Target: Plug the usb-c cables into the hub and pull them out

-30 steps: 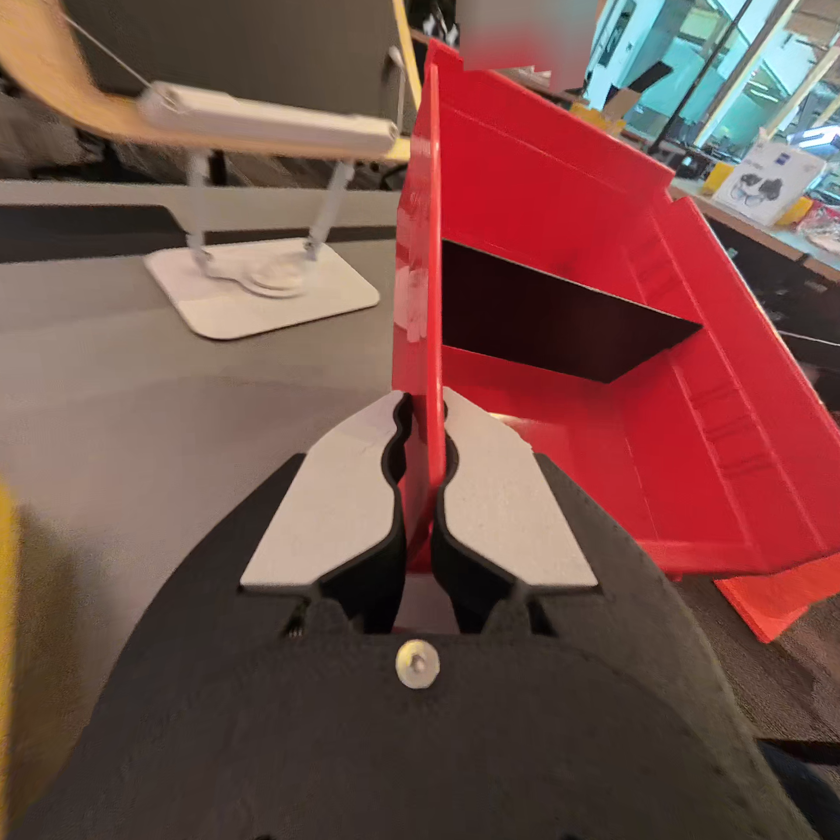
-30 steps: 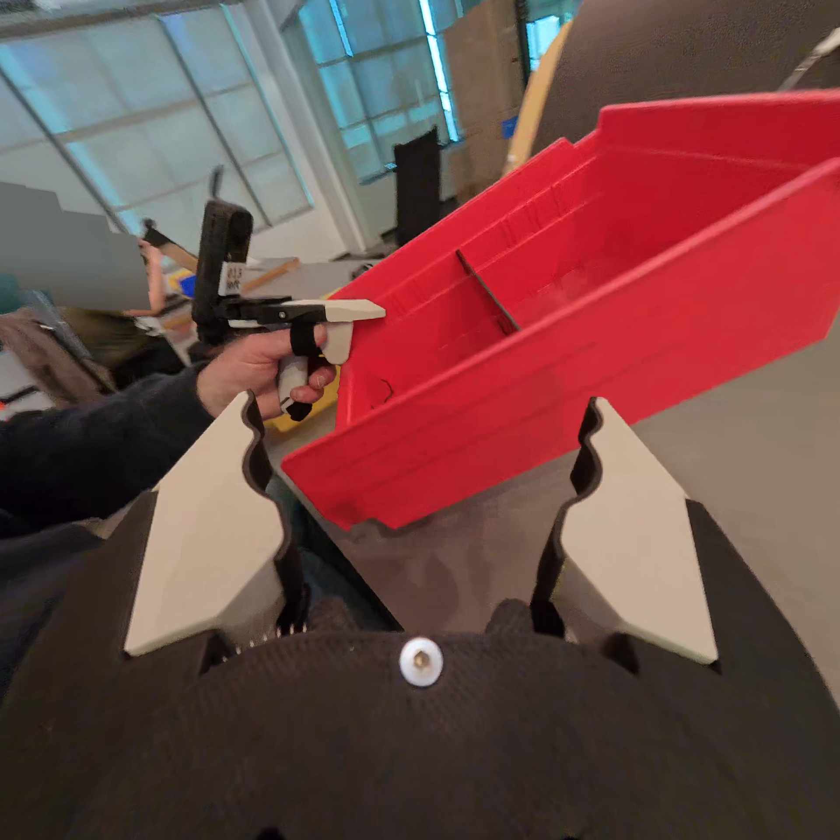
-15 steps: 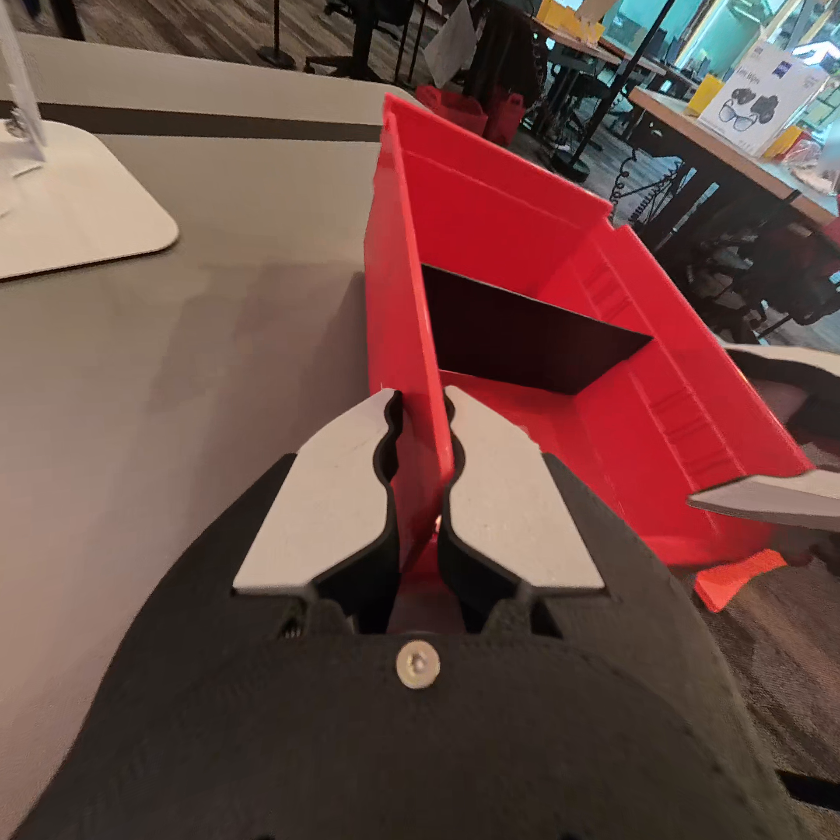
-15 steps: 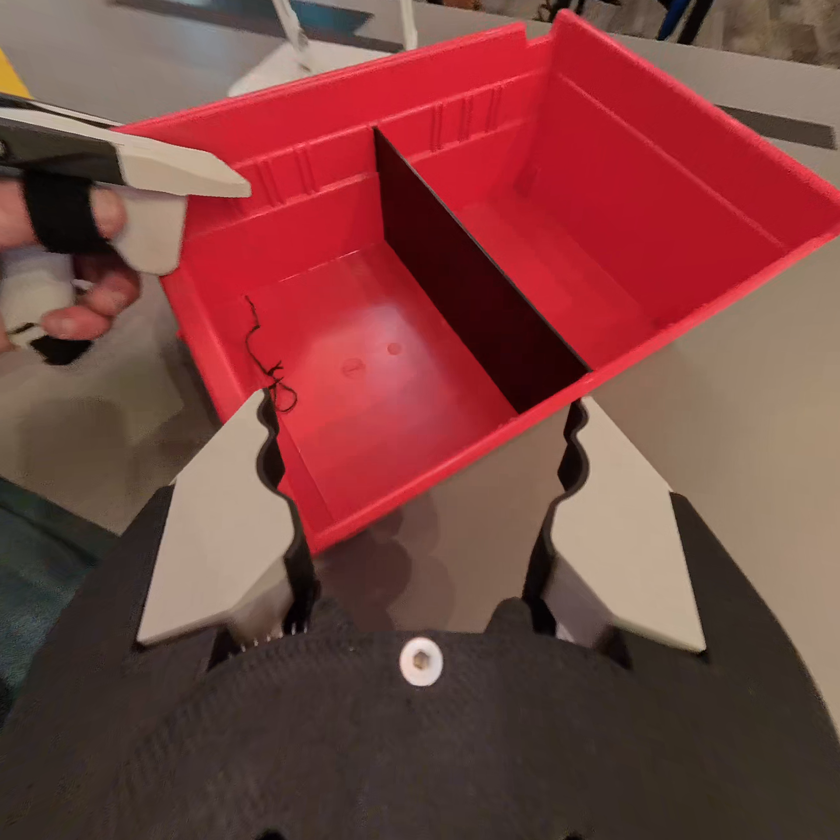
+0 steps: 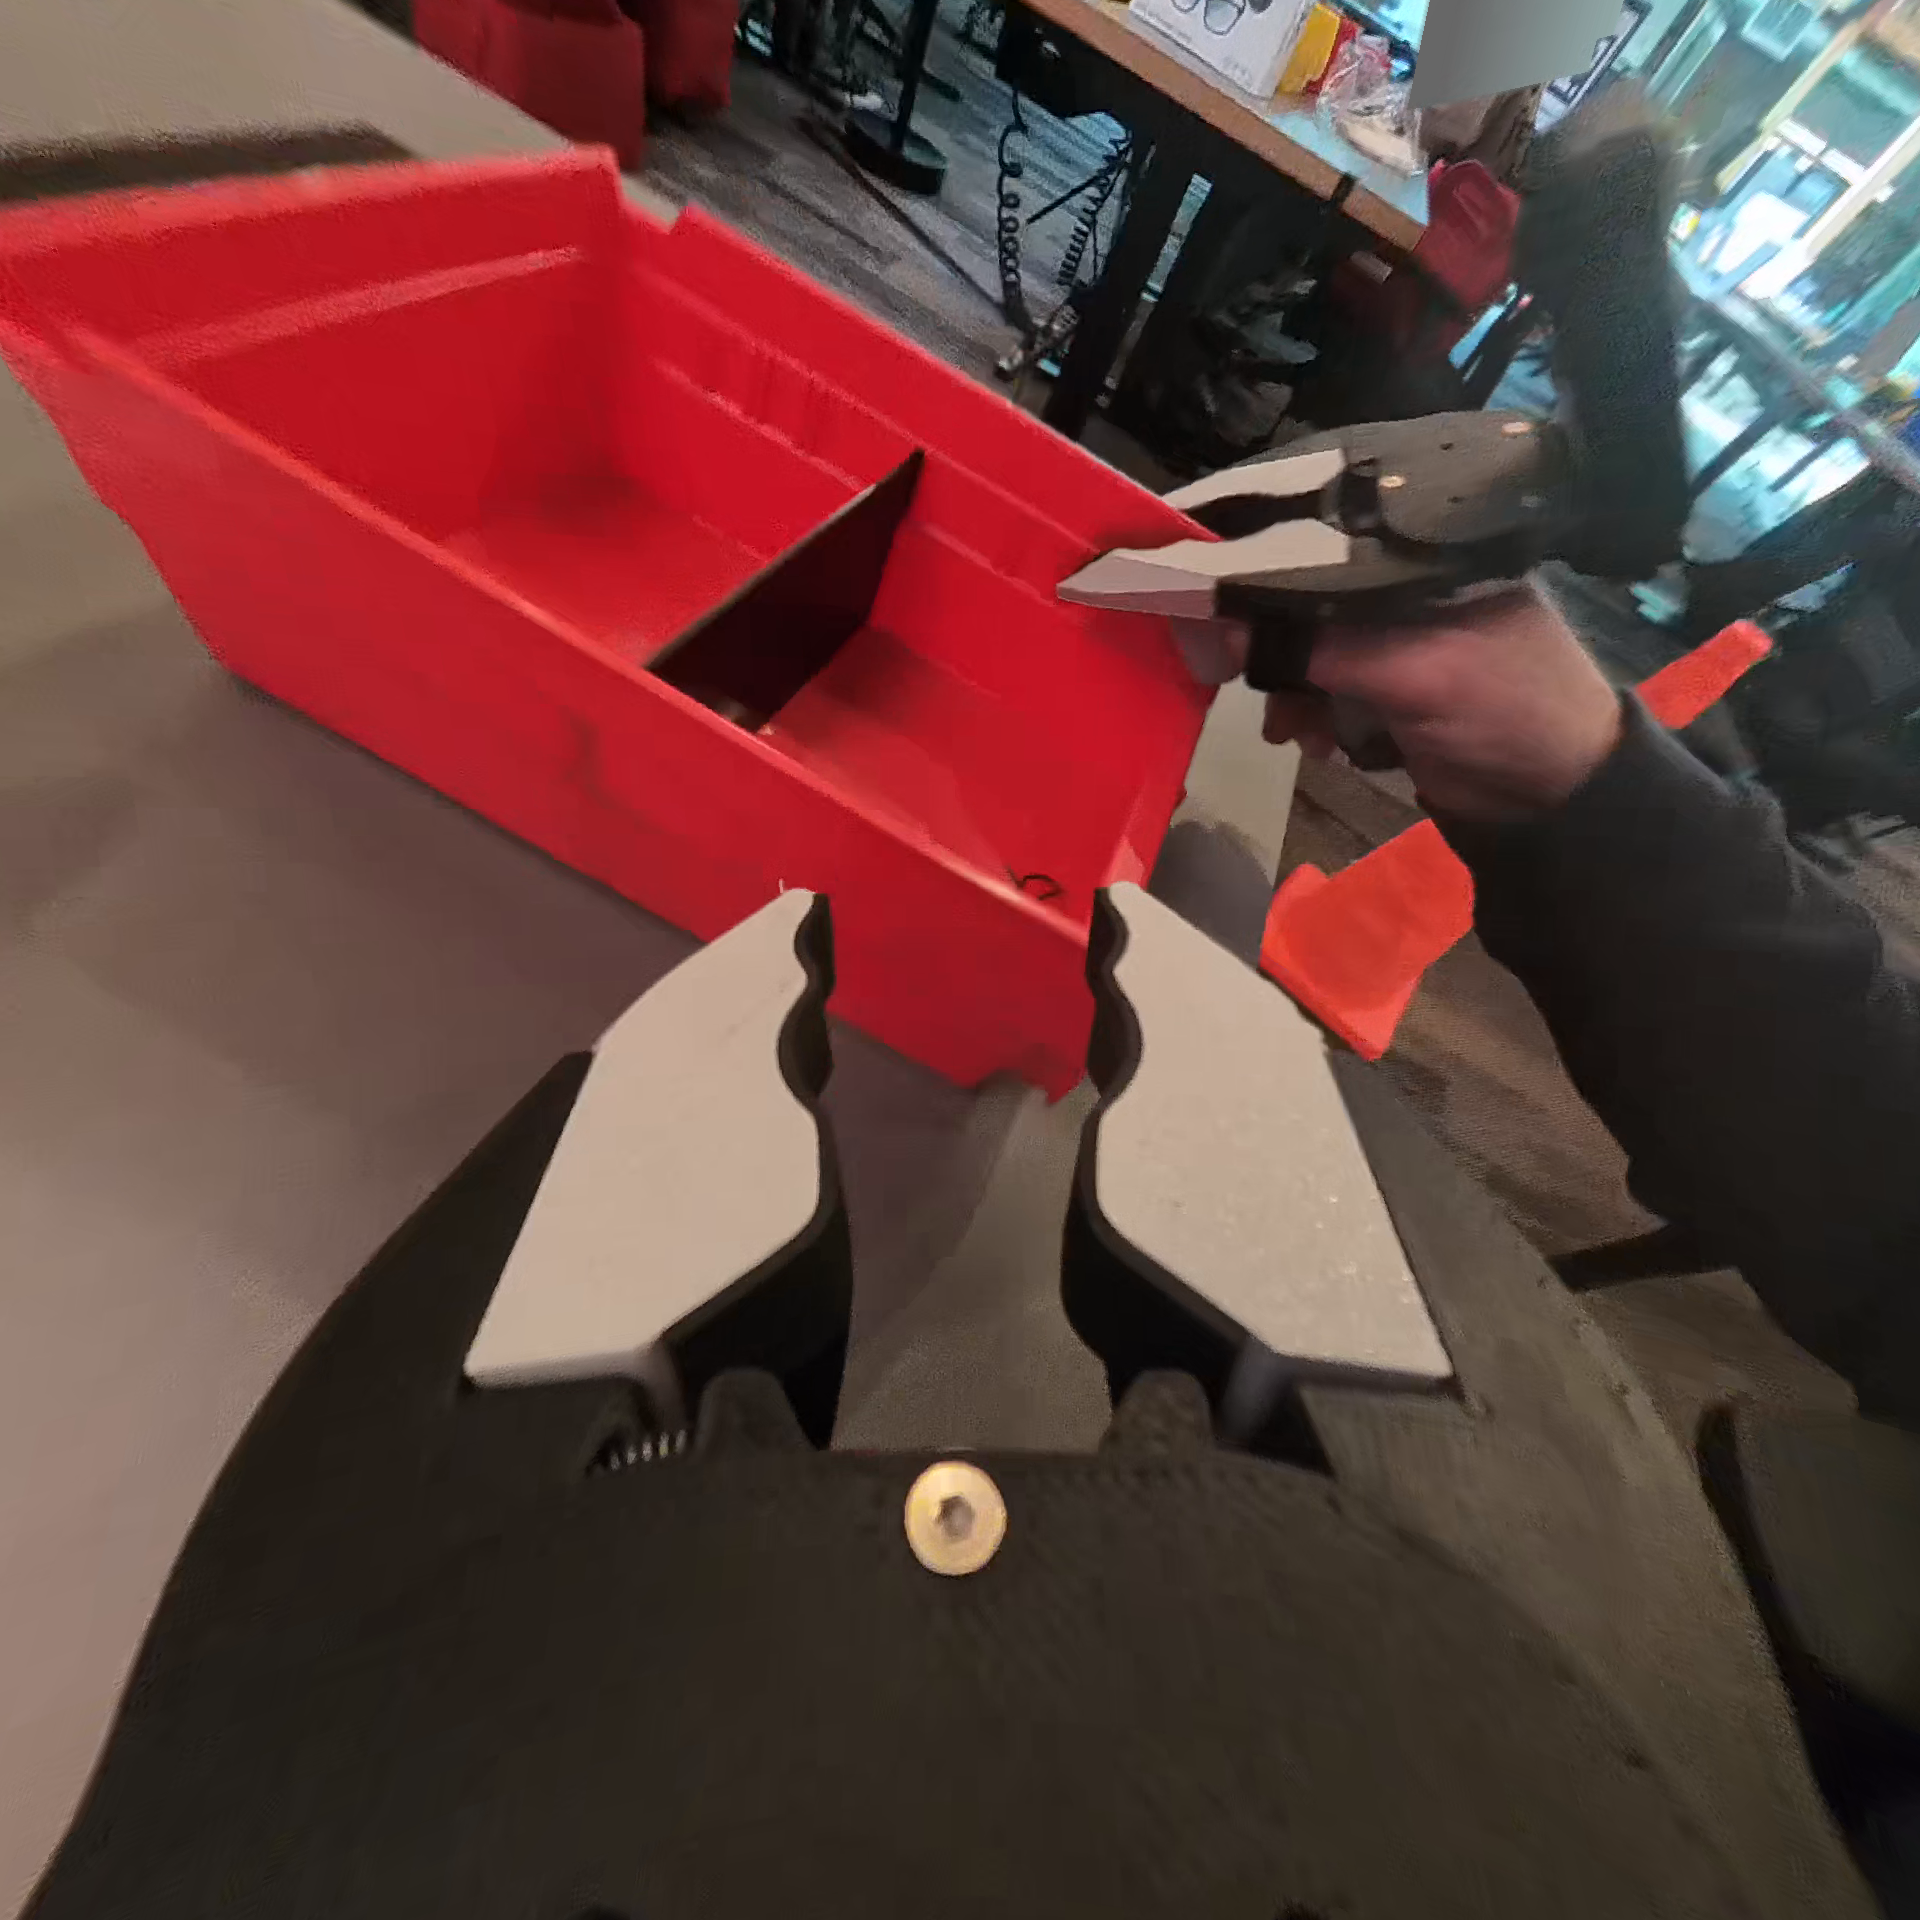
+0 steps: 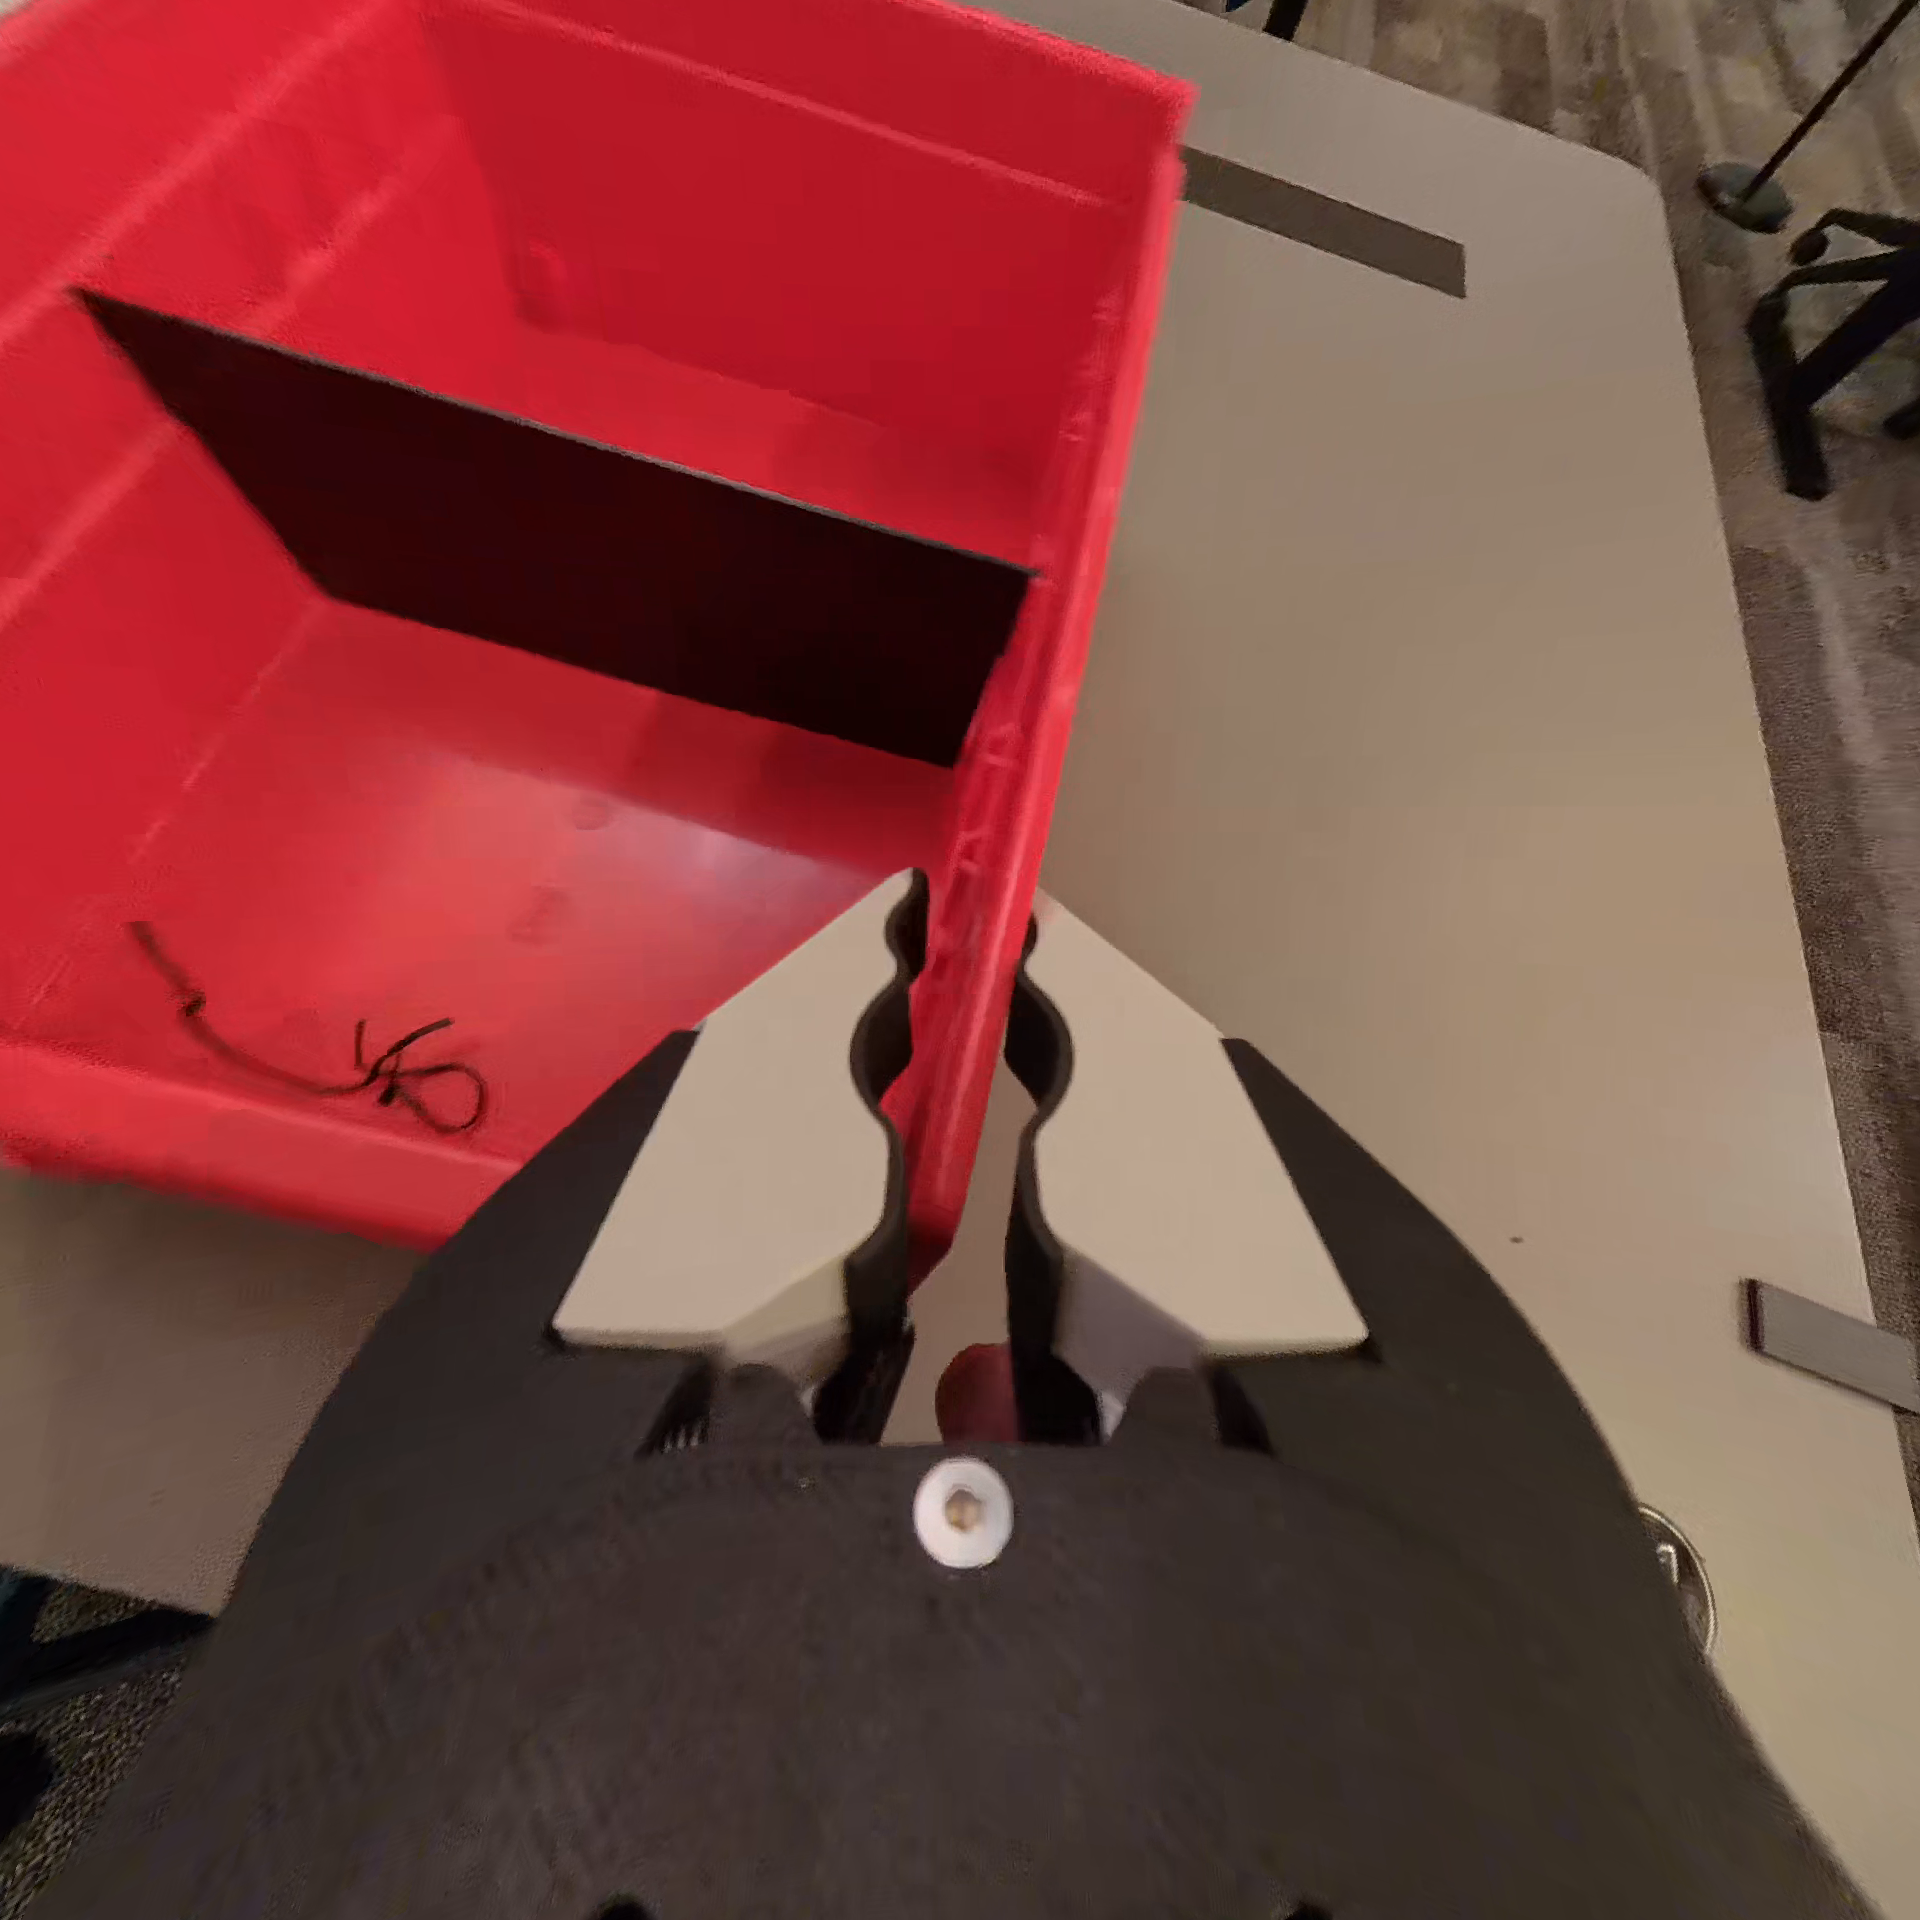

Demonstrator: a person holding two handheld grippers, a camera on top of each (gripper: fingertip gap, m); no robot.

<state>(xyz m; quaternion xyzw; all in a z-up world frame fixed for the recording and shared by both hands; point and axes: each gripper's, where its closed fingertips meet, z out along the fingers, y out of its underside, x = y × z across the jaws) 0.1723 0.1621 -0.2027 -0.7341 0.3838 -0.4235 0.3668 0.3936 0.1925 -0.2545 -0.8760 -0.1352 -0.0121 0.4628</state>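
No USB-C cable or hub shows in either view. A red plastic bin (image 5: 468,644) with a black divider (image 5: 800,592) sits on the grey table (image 5: 260,1039). My left gripper (image 5: 958,914) is open and empty, just short of the bin's near corner. My right gripper (image 6: 971,904) is shut on the bin's (image 6: 831,208) right side wall, near its front corner. It also shows in the left wrist view (image 5: 1195,561), held by a hand (image 5: 1455,717). The divider (image 6: 623,582) splits the bin in two. A thin black thread (image 6: 416,1081) lies in the near compartment.
The table (image 6: 1403,727) has a dark strip (image 6: 1320,223) behind the bin and ends at the right. An office chair (image 6: 1839,312) stands beyond that edge. Orange-red pieces (image 5: 1361,945) lie on the floor, and a desk with a box (image 5: 1226,42) stands behind. Left tips to right tips: about 25 centimeters.
My left gripper has let go of the bin's wall, opened and drawn back to its corner. My right gripper has closed on the opposite wall. The bin has come down from a tilt.
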